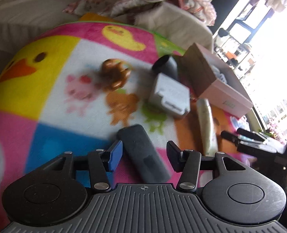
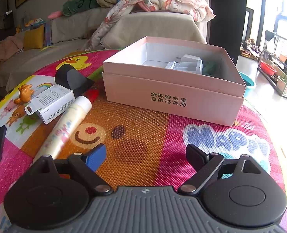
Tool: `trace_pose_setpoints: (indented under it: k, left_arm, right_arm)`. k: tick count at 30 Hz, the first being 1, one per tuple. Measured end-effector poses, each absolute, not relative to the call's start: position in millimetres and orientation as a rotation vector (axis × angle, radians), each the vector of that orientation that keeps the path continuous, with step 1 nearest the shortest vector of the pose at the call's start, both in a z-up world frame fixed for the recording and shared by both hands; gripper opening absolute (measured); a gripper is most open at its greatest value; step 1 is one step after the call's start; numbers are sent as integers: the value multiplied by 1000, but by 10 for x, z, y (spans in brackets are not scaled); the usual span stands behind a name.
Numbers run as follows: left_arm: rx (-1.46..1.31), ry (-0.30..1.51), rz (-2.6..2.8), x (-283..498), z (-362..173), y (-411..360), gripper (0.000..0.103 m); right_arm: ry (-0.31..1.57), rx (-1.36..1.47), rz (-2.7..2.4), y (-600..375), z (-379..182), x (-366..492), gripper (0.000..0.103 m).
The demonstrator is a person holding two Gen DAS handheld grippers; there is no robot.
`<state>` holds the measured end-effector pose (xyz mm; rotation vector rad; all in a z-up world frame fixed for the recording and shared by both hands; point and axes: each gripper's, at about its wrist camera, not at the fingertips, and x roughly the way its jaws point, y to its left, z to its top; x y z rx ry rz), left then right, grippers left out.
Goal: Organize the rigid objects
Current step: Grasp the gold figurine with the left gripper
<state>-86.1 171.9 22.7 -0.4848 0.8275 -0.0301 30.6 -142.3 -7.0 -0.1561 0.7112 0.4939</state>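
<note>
The left gripper [image 1: 144, 156] hangs low over the play mat [image 1: 52, 104], its jaws parted with a black remote [image 1: 143, 153] lying slantwise between them; a gap shows on each side of the remote, so the pads do not press on it. Just past it lie a cream tube [image 1: 206, 124] and a small white carton [image 1: 169, 95], and beyond those a black cylinder-shaped gadget [image 1: 165, 65] and a brown toy figure [image 1: 114, 73], all loose on the mat.

The right gripper [image 2: 146, 156] has its jaws spread wide over a bare orange patch of mat, with nothing between them. The tube [image 2: 66, 128] lies just beside its blue left finger [image 2: 96, 158], pointing toward the carton [image 2: 52, 102]. Straight ahead sits the pink cardboard box [image 2: 174, 95], open at the top, with white packets [image 2: 186, 64] and something green [image 2: 210, 68] already inside. The carton, the black gadget [image 2: 71, 77] and the toy figure [image 2: 24, 94] crowd the mat to the left of the box. Behind everything stands a beige sofa [image 2: 155, 27] with a patterned blanket [image 2: 162, 0] heaped on it.
</note>
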Motion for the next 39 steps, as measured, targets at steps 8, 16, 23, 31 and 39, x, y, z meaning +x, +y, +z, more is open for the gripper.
trace_pose_setpoints:
  k: [8,16,23,31,39]
  left_arm:
    - [-217,771,-184,-501,187,1055,54]
    - [-215,587,85,-502,468,1669,52]
    - [-504,669,167,-171,254,2255,52]
    - [-365,661,105,-48,125,1961,46]
    - [-203,673,-31,-550,149,1660,46]
  right_arm:
    - [726,-160,508,-1394,-76,334,96]
    - [749,-175,538,-1359,-91,362,103]
    - [750,-181,536,-1350,-92,359,103]
    - [760,-194,545,-1345,-85,371,103]
    - [675,-152,615,-1258,227,91,96]
